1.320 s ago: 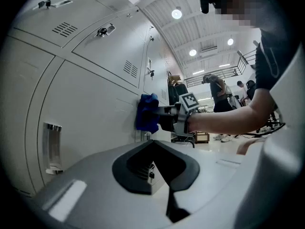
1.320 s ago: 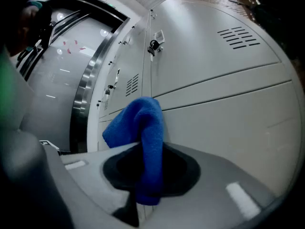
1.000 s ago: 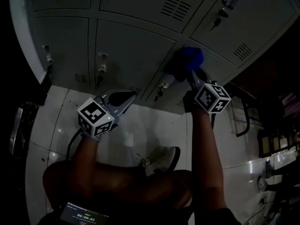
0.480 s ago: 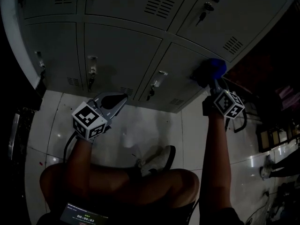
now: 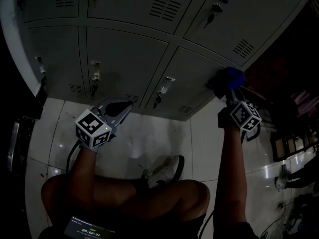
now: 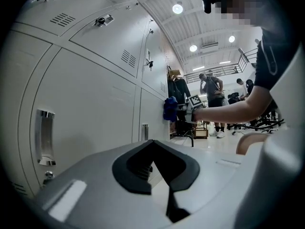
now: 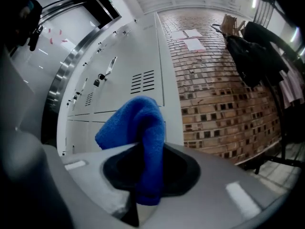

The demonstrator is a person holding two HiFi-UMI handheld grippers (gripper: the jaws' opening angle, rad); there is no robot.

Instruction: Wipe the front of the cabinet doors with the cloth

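A grey metal cabinet (image 5: 55, 54) fills the top of the head view. Six of its doors (image 5: 124, 59) show in part, in two rows of three, and each has one slatted vent (image 5: 164, 7) near its lower edge. The three lower doors each carry one upright handle (image 5: 94, 72).

Below the cabinet lies a pale, glossy floor (image 5: 149, 133). The person's bent legs (image 5: 149, 198) and one shoe (image 5: 167, 168) hide part of it. In the right gripper view a brick wall (image 7: 224, 80) stands past the cabinet's end, with dark garments (image 7: 252, 51) hanging before it. In the left gripper view several people (image 6: 212, 87) stand well off down the hall.

There are two tongs and one cloth. The right tongs (image 5: 229, 87), at the end of an outstretched arm (image 5: 229, 173), are clamped on the blue cloth (image 5: 233, 76). The cloth bunches above the jaws and one fold hangs down between them. It lies against the lower right door near that door's upper right corner, close to the cabinet's end, and in the right gripper view it covers part of the door face.

The left tongs (image 5: 122, 106) hang low near the foot of the middle lower door. Their jaws are together with nothing between them.
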